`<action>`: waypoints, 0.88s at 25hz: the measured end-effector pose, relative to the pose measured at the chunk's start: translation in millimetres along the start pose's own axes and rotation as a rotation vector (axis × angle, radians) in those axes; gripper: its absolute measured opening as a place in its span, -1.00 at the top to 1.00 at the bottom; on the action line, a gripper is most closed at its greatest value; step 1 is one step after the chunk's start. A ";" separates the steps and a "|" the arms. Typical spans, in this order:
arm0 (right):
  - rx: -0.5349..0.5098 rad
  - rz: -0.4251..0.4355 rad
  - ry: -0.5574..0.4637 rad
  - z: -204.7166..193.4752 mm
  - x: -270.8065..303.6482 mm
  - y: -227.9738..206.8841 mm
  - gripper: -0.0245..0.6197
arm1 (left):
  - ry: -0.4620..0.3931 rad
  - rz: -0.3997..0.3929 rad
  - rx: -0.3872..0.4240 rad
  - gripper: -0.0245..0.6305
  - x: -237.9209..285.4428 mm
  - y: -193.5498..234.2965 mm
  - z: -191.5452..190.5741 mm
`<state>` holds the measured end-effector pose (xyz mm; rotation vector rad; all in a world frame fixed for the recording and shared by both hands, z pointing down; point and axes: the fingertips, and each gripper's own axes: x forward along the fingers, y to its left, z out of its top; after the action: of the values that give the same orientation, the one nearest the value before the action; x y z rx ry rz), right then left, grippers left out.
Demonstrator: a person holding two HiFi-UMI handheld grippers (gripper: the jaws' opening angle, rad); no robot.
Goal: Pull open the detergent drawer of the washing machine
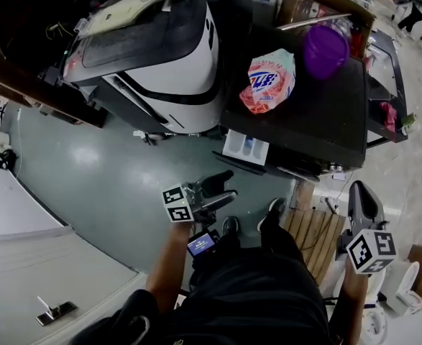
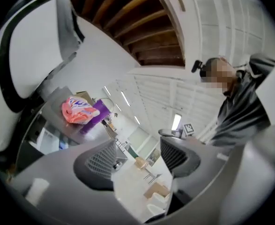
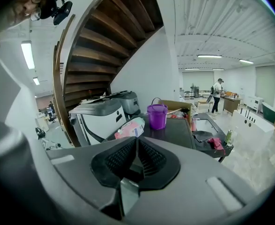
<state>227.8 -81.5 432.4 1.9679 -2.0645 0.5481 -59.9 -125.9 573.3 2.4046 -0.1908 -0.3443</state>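
Note:
The white detergent drawer sticks out from the front of the dark-topped washing machine, with a blue compartment showing inside. It also shows small at the left of the left gripper view, drawer. My left gripper hangs in the air in front of and below the drawer, apart from it. Its jaws stand open with nothing between them, left gripper. My right gripper is off to the right of the machine, and its pads are pressed together on nothing, right gripper.
A pink detergent bag and a purple bucket sit on the dark top. A white and black machine stands to the left under a wooden staircase. A wooden pallet lies by the person's feet. A cardboard box is behind.

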 end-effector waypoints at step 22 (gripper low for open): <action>-0.043 0.025 -0.228 26.7 -65.0 59.9 0.90 | 0.121 0.340 0.872 -0.08 -23.1 -132.2 162.7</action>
<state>174.9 -32.5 374.9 2.0661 -2.2149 0.2925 -124.3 -122.2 372.6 3.1459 -0.8228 0.0762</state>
